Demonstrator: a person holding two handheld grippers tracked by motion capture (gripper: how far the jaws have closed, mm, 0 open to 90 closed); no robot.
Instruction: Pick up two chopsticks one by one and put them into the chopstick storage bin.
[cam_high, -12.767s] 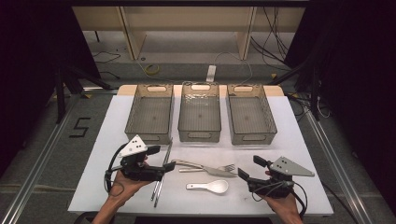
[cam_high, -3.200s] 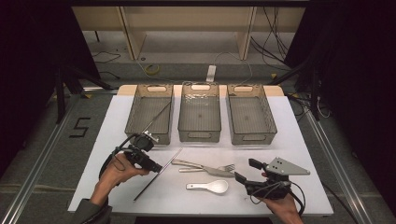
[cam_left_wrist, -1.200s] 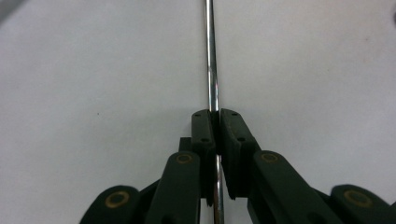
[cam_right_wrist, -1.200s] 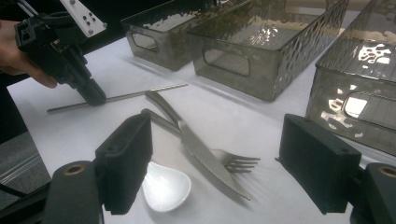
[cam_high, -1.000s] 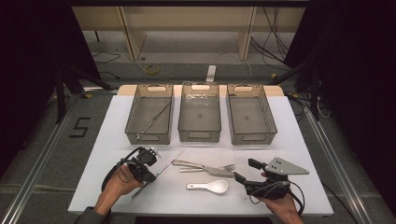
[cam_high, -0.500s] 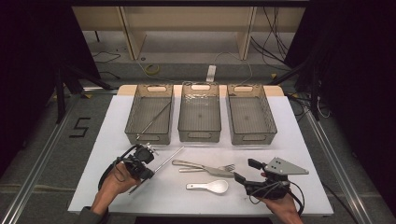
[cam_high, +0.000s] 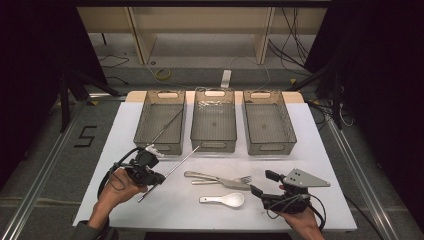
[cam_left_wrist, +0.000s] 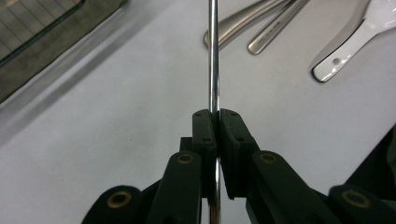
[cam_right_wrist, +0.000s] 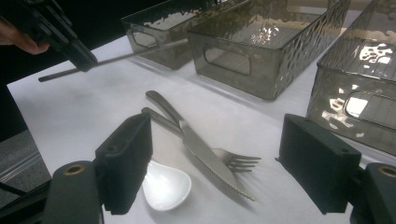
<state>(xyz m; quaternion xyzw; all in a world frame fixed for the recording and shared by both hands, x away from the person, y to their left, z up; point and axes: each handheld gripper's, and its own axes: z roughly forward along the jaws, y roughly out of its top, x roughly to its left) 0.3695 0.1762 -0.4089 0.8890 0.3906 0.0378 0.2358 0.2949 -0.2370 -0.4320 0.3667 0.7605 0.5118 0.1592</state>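
From the high view I had the white table (cam_high: 150, 107) before me, its near edge cut off below my forearms, with three grey see-through bins across the far half: the left bin (cam_high: 161, 121), middle bin (cam_high: 214, 120) and right bin (cam_high: 268, 121). One metal chopstick (cam_high: 167, 127) lay slanted inside the left bin; I could not tell whether its tip rested on the wall. My left gripper (cam_high: 150, 176) sat at the near left, jaws clamped on a second metal chopstick (cam_high: 175, 169), which angled toward the gap between the left and middle bins, its lower end poking out below the jaws; in the left gripper view the rod (cam_left_wrist: 213, 56) ran off the top edge. My right gripper (cam_high: 260, 186) rested near right, jaws wide apart with nothing between them. Between the two lay a knife (cam_high: 220, 180) across a fork (cam_high: 239, 180), the fork's handle partly hidden, and a white ceramic spoon (cam_high: 225, 200) just beside them.
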